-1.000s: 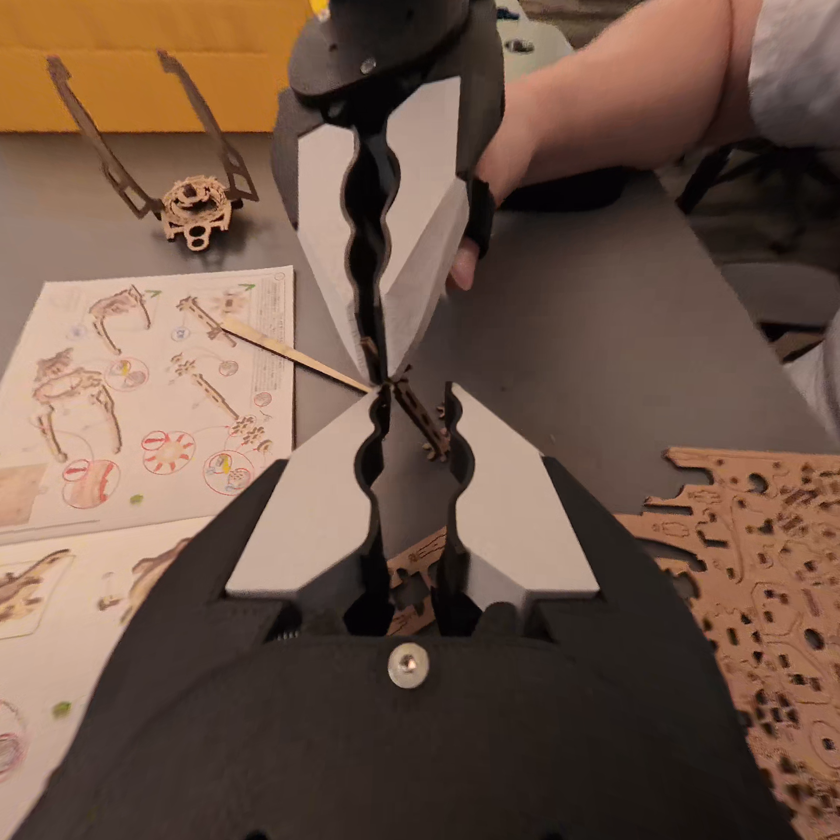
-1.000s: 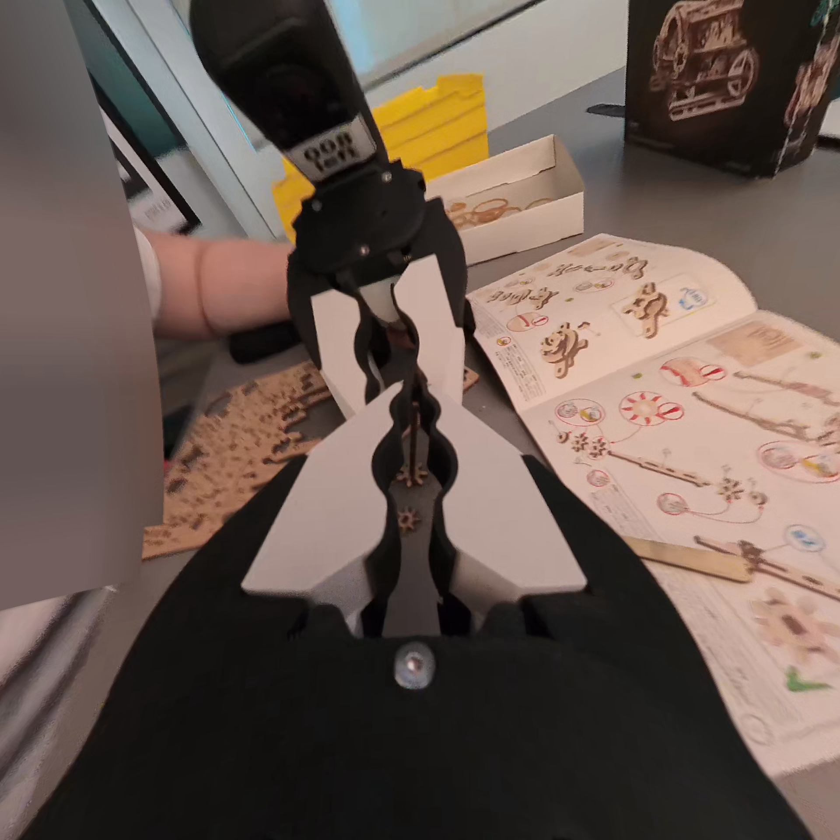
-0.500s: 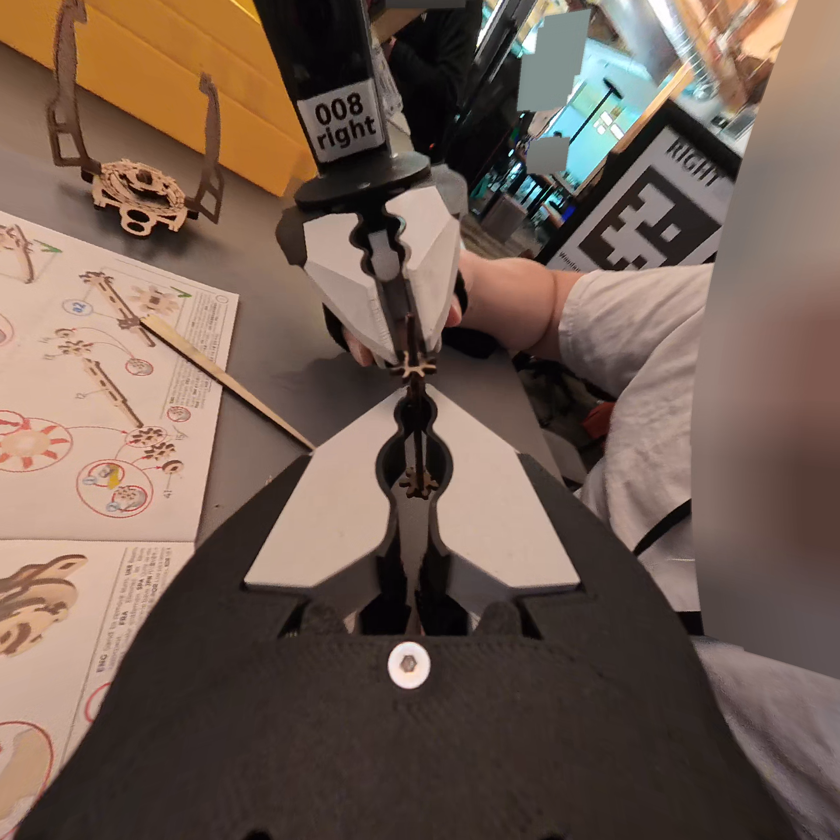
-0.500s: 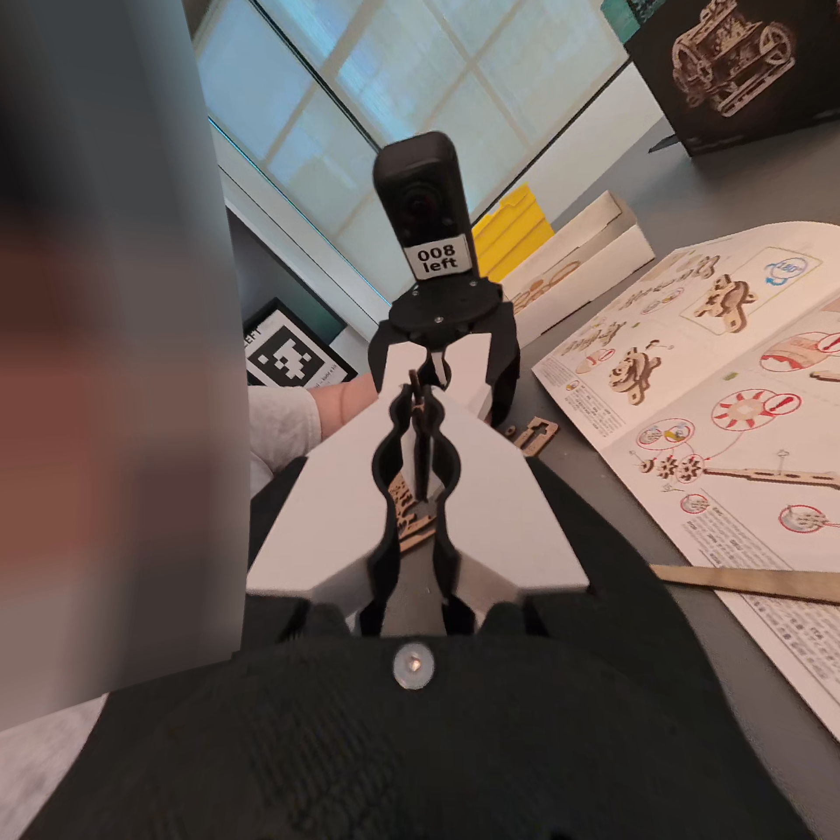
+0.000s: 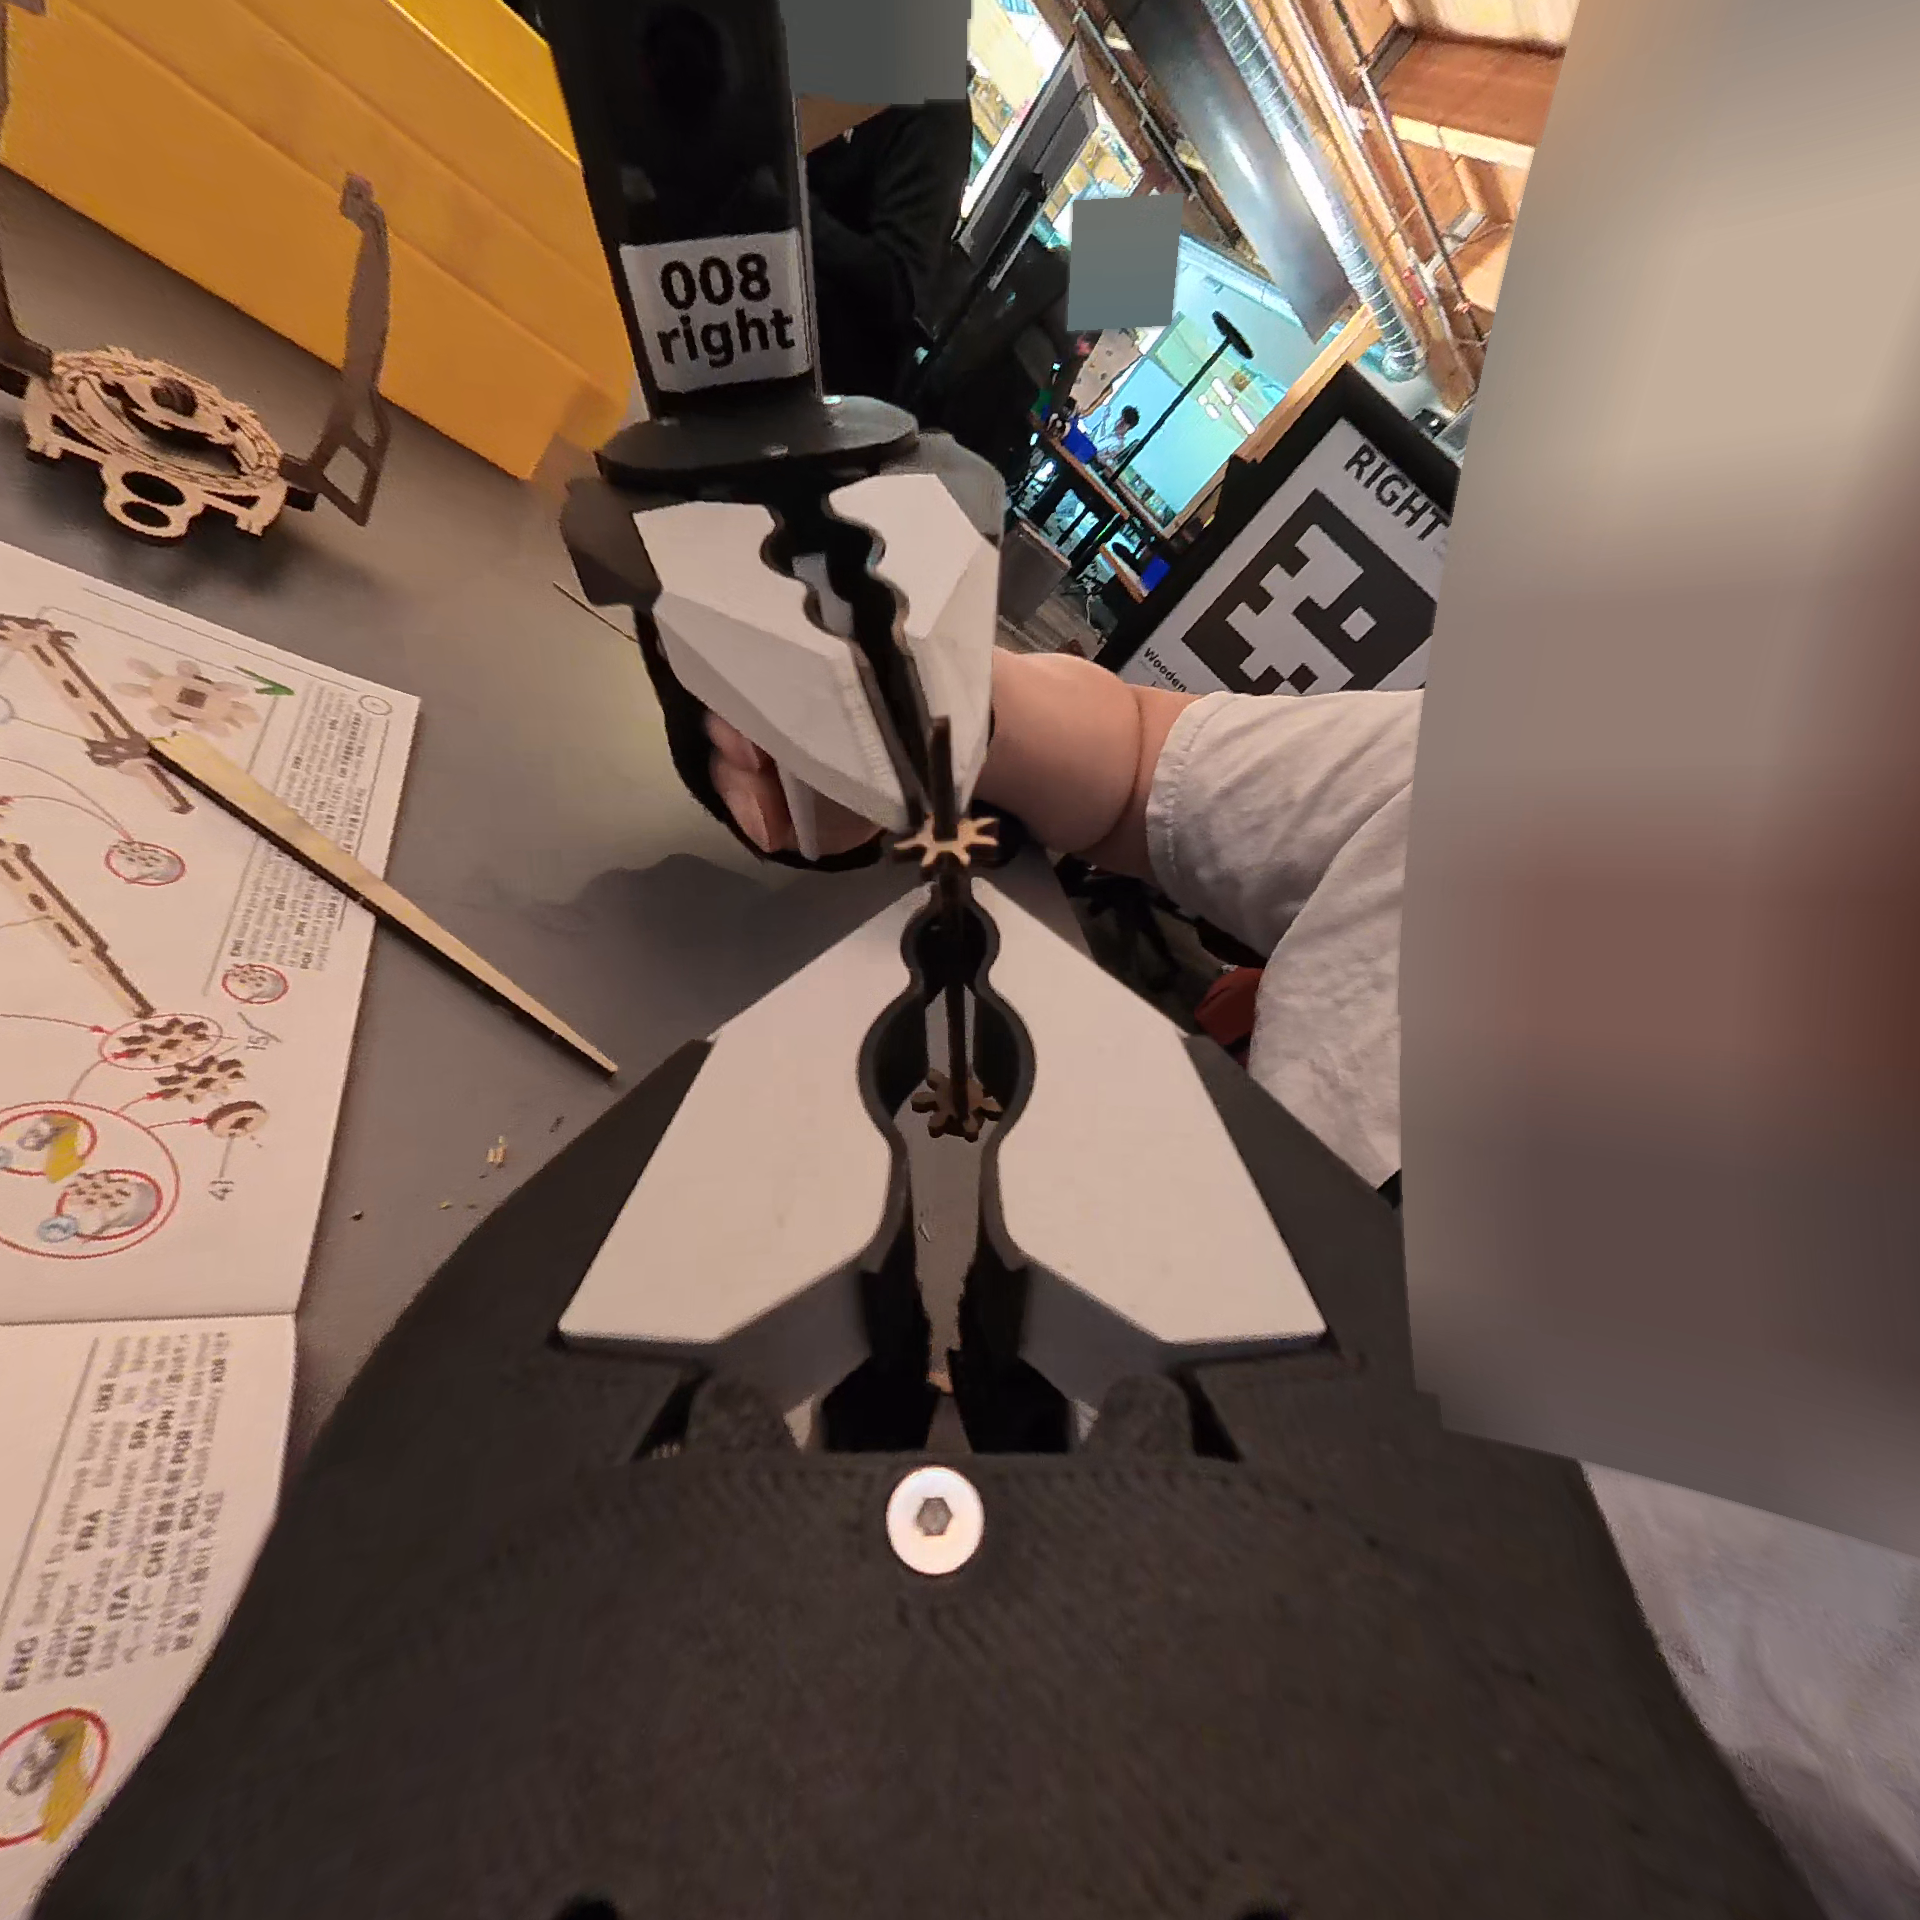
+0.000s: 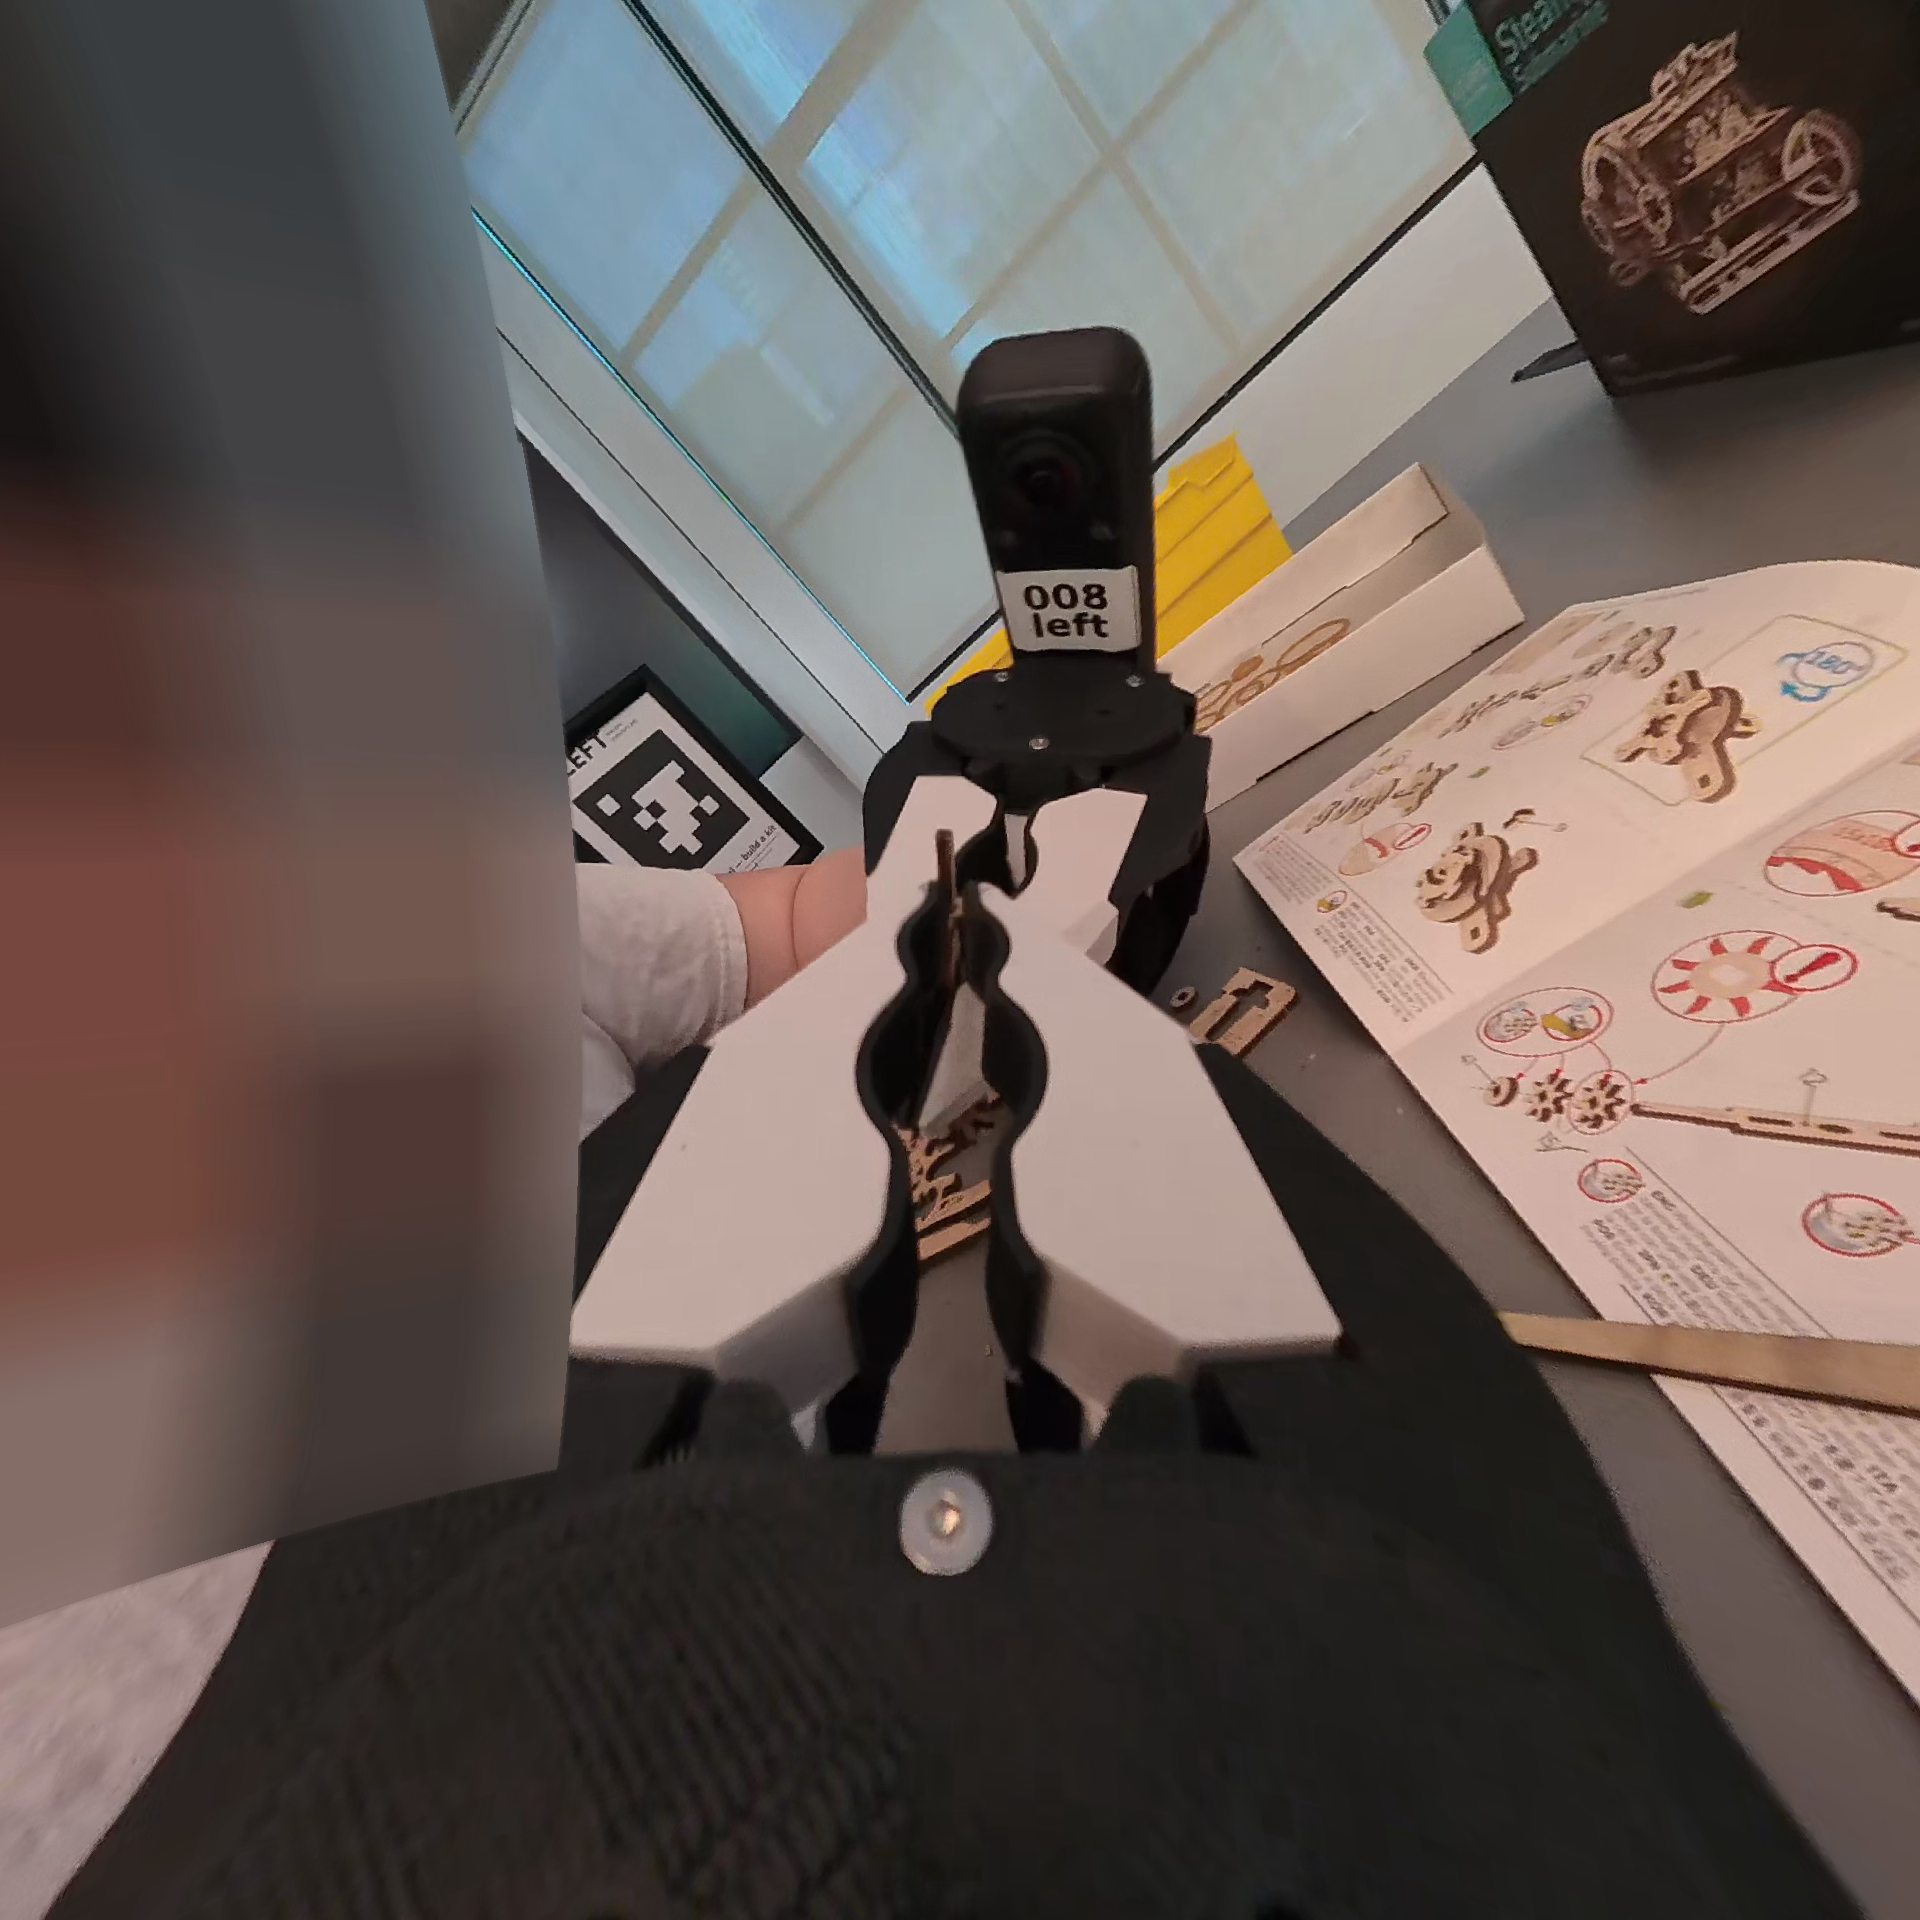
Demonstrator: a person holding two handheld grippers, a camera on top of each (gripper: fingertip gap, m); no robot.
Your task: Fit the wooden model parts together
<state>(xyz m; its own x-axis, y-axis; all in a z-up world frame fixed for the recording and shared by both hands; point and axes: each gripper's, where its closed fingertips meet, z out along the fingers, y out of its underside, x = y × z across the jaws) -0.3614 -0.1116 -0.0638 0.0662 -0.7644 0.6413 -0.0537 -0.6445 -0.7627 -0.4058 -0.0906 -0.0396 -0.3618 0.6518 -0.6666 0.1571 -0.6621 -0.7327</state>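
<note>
A thin dark wooden rod (image 5: 940, 769) is held in the air between my two grippers, which face each other tip to tip. A small pale gear (image 5: 945, 836) sits on the rod in the gap between the tips. A second gear (image 5: 956, 1112) sits on the rod inside the hollow of my left gripper (image 5: 951, 914), which is shut on the rod. My right gripper (image 5: 920, 821) is shut on the rod's far end. In the right wrist view, my right gripper (image 6: 948, 914) pinches the rod (image 6: 943, 883), with the left gripper (image 6: 1013, 883) just behind it.
An instruction sheet (image 5: 208, 935) with a flat wooden stick (image 5: 384, 894) lies on the grey table. A part-built wooden assembly (image 5: 156, 457) stands before a yellow bin (image 5: 260, 208). A white parts box (image 6: 1351, 623), a dark product box (image 6: 1714, 187) and a loose wooden piece (image 6: 1242, 1003) sit nearby. Left tips to right tips: about 5 cm. The part-built wooden assembly (image 5: 156, 457) is about equally far from each gripper, around 20 cm.
Both grippers have risen off the table and tilted up, still tip to tip. The left gripper has closed fully on the rod. The right gripper has since tilted slightly.
</note>
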